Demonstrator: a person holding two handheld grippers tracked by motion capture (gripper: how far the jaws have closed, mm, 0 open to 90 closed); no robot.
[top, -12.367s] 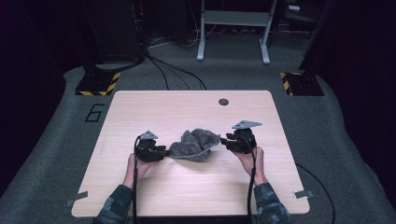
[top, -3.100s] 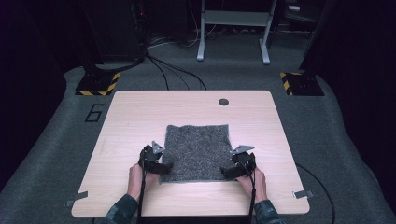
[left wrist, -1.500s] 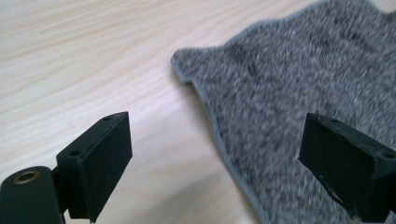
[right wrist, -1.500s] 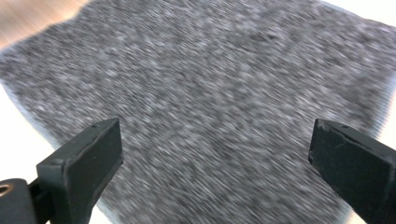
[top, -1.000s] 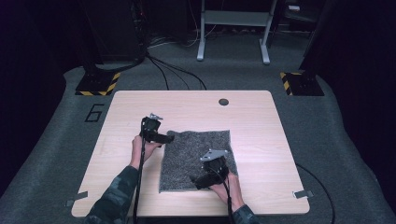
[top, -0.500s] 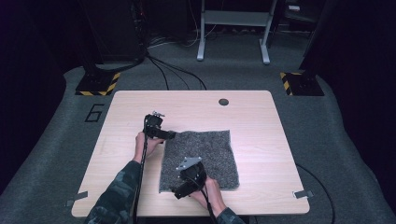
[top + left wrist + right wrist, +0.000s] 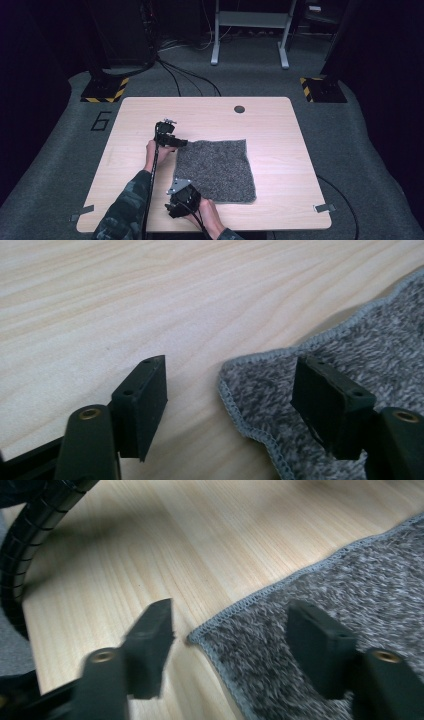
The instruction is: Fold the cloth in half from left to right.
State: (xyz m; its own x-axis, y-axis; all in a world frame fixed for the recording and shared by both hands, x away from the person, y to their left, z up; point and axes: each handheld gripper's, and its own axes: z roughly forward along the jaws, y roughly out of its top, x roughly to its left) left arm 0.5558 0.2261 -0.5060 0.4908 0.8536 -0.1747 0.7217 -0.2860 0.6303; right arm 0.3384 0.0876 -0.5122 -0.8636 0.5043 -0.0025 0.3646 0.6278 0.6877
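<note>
Cloth (image 7: 215, 169) lies flat on the table (image 7: 125, 130), a corner between each gripper's spread jaws, left gripper (image 7: 230, 390) and right gripper (image 7: 230, 640).

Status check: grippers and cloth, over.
Left gripper open at cloth's far-left corner. Right gripper open at near-left corner. Cloth flat on table. Nothing in the way.

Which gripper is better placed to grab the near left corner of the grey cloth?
Right gripper: open, straddling that corner of the cloth. Left gripper sits at the far left corner.
</note>
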